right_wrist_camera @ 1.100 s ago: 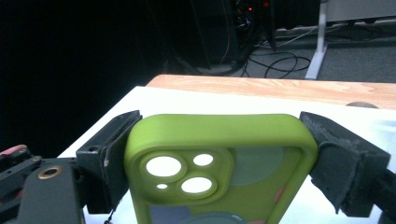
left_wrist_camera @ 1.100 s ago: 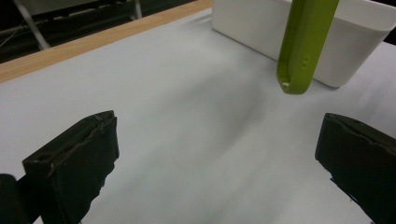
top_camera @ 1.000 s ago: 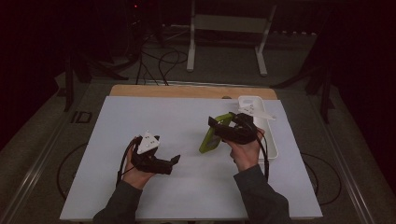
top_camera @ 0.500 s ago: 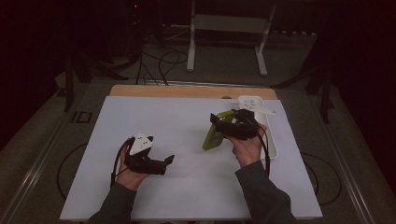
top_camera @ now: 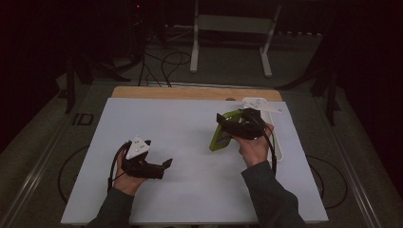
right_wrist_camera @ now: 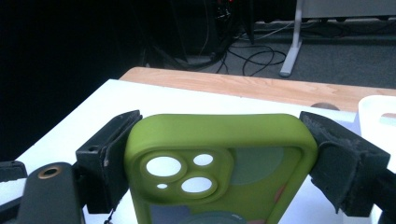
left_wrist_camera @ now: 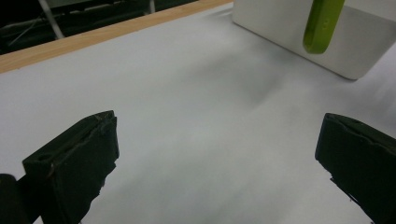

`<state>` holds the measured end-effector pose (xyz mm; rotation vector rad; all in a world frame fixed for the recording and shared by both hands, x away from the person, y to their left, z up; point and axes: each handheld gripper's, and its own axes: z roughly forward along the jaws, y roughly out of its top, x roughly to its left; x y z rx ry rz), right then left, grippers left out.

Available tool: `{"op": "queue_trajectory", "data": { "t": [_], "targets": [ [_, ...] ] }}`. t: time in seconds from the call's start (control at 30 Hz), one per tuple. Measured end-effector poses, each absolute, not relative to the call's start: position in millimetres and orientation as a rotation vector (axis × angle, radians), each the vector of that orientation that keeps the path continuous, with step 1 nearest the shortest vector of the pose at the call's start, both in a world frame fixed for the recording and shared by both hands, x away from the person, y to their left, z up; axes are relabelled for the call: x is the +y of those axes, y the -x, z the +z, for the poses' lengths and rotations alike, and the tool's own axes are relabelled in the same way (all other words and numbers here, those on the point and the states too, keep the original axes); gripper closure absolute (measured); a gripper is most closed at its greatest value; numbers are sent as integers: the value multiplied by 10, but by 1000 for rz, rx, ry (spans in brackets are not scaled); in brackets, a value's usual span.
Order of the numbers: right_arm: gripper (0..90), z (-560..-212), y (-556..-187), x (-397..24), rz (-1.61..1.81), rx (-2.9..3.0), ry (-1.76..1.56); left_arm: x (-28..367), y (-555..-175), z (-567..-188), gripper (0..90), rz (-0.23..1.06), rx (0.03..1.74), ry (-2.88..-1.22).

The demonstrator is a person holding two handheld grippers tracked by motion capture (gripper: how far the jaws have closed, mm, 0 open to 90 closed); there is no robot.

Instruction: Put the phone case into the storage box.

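Observation:
A green phone case [top_camera: 219, 137] with camera cut-outs hangs tilted above the white table, its lower edge near the surface. My right gripper [top_camera: 223, 124] is shut on it, one jaw on each long side, as the right gripper view shows: case [right_wrist_camera: 243, 186], gripper [right_wrist_camera: 217, 140]. My left gripper [top_camera: 166, 164] hovers low over the front left of the table, open, with nothing between its jaws [left_wrist_camera: 219, 154]. From there the case [left_wrist_camera: 322, 23] appears edge-on at the far right.
A white tray [top_camera: 278, 145] lies along the table's right edge, just behind the right hand, and shows as tray [left_wrist_camera: 359, 44] and tray [right_wrist_camera: 378, 112]. A wooden strip [top_camera: 190, 92] borders the far edge. Cables and a metal stand sit on the floor beyond.
My left gripper has drifted a little toward the near left. My right gripper has kept hold of the case and tilted it slightly more upright.

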<state>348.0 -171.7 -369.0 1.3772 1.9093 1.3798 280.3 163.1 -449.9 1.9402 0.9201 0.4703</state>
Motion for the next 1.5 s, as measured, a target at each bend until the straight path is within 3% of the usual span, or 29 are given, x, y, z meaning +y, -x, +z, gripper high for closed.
{"op": "queue_trajectory", "data": {
  "t": [1.5],
  "targets": [
    [157, -3695, -3597, -1809, 1254, 1926, -1406, 2055, -2618, -4752, 0, 504, 992, -1867]
  ]
}}
